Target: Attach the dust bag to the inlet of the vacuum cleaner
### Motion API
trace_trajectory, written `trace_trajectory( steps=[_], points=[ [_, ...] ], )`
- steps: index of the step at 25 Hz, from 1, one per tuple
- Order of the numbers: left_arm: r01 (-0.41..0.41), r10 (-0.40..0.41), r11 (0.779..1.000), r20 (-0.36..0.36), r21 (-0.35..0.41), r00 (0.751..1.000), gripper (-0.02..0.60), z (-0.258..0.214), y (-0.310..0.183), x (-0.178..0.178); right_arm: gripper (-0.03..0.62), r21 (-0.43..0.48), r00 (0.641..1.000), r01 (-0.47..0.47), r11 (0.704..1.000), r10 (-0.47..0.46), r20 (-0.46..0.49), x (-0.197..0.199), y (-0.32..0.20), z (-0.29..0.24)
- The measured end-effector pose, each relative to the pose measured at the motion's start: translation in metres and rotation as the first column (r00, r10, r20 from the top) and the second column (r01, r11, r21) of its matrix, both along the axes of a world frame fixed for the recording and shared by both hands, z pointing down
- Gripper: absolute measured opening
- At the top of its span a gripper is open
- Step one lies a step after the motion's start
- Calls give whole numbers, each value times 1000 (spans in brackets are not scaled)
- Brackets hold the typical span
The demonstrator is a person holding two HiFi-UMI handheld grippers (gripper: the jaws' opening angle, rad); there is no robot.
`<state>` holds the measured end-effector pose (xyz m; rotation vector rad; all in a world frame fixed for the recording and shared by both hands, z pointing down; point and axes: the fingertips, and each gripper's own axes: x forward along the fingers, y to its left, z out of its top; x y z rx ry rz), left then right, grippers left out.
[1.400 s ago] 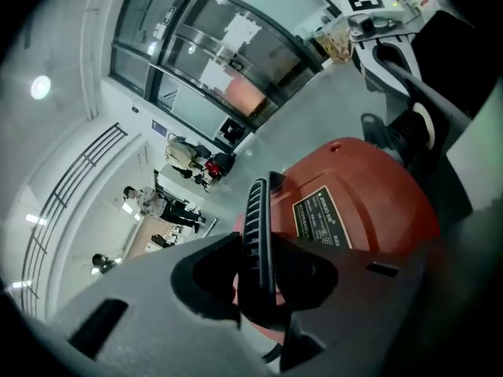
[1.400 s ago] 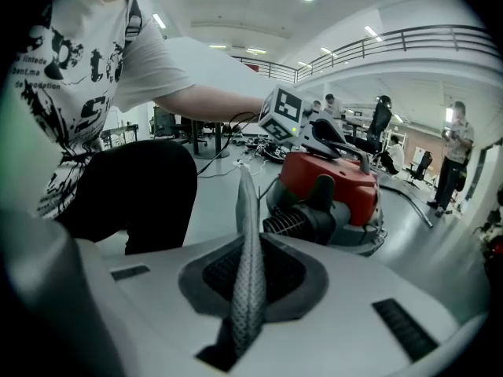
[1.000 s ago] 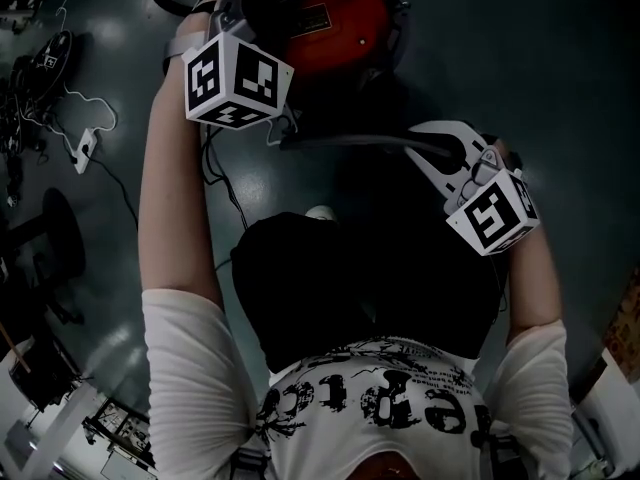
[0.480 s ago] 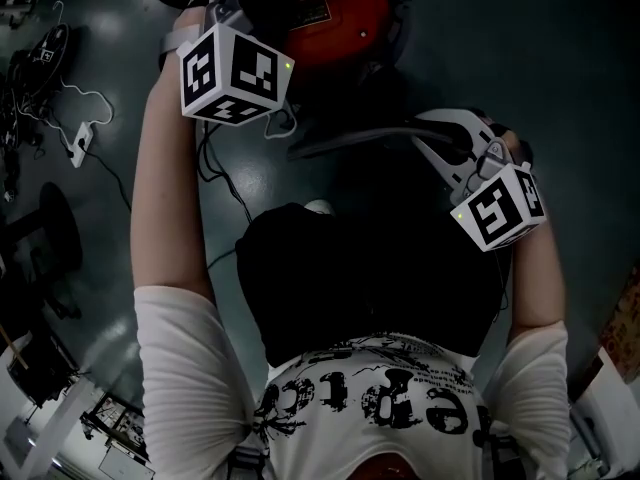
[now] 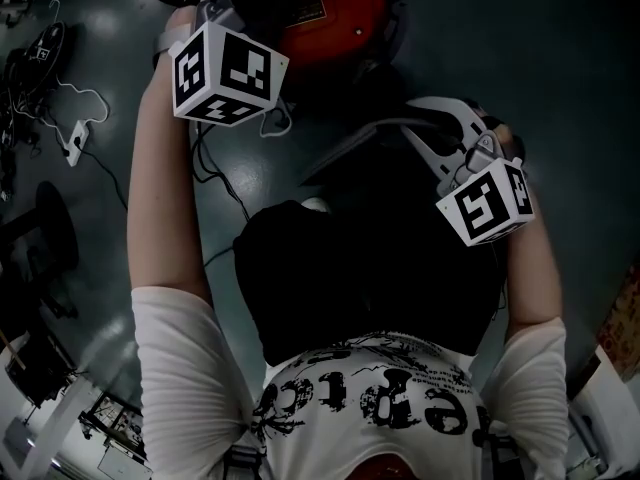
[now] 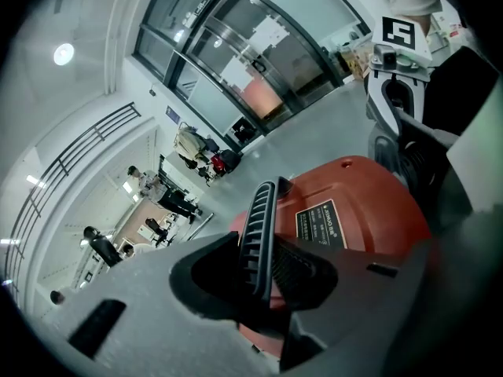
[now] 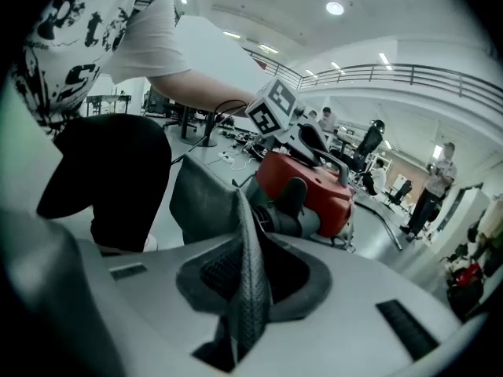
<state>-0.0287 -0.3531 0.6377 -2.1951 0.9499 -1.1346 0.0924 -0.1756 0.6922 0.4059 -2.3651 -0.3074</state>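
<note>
Red vacuum cleaner (image 5: 330,13), one dust bag (image 7: 200,203)

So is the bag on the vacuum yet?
Not quite, it seems. Done: the left gripper is shut on the black handle of the red vacuum cleaner. In hand: the right gripper pinches the grey dust bag, stretched toward the vacuum. Left: seating its mouth on the inlet; I can't see that join.

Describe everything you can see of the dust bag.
The dust bag is dark grey woven cloth, limp and creased. One folded edge is pinched upright between the jaws of the right gripper; the rest runs as a slack sheet toward the black inlet of the red vacuum cleaner. Whether it is on the inlet cannot be told.
</note>
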Motion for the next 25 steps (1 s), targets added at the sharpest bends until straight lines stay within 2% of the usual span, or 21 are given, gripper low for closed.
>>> trace_trajectory(
  steps=[7,13,17,22,25],
  points=[
    [12,-12,1000,-8,-6,1000,106,-1,0,1,49,-45,985,-164,985,166,44,3,-4,-1],
    [14,-14,1000,-17,-11,1000,106,-1,-1,1,50,-25,965,-255,967,256,60,4,-12,0],
    [11,-12,1000,-22,-11,1000,106,-2,0,1,51,-8,957,-283,959,283,62,4,-16,0],
    [13,-13,1000,-27,-12,1000,106,-3,0,2,52,-137,965,-247,959,256,57,0,-15,2],
    [3,-3,1000,-31,-14,1000,106,-1,0,2,51,-180,967,-233,956,247,58,-1,-14,4]
  ],
)
